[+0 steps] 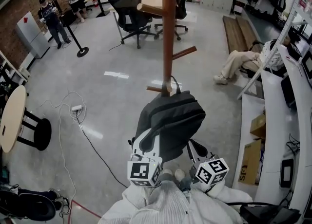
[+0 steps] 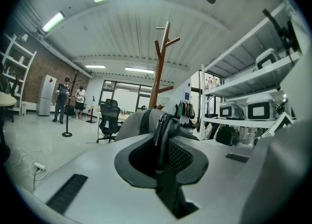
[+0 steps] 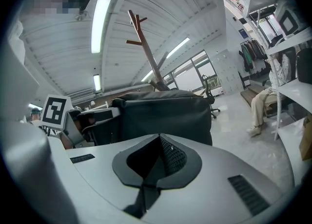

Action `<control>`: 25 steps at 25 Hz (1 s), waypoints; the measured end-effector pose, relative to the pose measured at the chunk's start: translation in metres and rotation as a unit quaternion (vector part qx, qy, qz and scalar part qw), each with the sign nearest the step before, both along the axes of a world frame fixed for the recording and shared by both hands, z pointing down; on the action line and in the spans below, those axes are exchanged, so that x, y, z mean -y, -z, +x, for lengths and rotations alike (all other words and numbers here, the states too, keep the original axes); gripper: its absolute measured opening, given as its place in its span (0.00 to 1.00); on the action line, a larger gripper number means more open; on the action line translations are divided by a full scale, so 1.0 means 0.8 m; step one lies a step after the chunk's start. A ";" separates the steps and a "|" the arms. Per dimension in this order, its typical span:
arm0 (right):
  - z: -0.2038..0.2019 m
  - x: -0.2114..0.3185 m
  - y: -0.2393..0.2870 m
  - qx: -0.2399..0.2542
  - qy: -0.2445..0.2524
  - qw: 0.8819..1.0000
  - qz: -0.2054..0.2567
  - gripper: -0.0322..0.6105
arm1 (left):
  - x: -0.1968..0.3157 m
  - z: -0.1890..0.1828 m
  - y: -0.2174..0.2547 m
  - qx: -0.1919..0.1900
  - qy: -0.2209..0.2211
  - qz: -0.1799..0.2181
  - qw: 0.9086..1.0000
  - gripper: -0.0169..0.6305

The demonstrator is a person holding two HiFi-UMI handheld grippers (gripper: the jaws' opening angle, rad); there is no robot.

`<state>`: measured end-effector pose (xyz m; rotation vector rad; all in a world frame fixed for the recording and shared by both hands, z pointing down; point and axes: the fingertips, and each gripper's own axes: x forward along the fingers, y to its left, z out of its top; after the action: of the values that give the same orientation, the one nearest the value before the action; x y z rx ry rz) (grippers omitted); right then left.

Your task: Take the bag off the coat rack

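Two grippers flank the bag (image 1: 170,121) in the head view, left gripper (image 1: 148,138) and right gripper (image 1: 195,149) low beside it. Its top loop hooks a peg (image 1: 158,90) of the coat rack (image 1: 167,33), straight above (so probably up first). Left gripper view: jaws clenched on a strap (image 2: 163,133). Right gripper view: jaws together, empty, bag just ahead. Polished office floor (image 1: 107,101) lies below.

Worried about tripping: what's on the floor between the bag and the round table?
A white power strip lies between the bag and the round table, shown in the head view.
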<state>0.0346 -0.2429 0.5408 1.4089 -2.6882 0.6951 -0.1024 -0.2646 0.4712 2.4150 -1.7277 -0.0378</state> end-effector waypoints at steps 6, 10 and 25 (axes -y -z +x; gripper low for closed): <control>-0.004 -0.009 0.006 0.003 0.010 1.000 0.005 0.07 | -0.014 0.002 0.017 -0.002 0.004 0.014 1.000 0.08; -0.006 -0.011 0.011 0.007 0.016 1.000 0.007 0.07 | -0.023 0.003 0.028 0.003 0.007 0.021 1.000 0.08; -0.025 -0.031 -0.002 0.015 0.065 0.998 -0.008 0.07 | -0.089 -0.015 0.053 0.002 0.024 0.046 0.999 0.08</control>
<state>0.0143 -0.2183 0.5423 1.2157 -2.7596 0.7303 -0.1145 -0.1933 0.4288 2.4379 -1.8246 -0.1232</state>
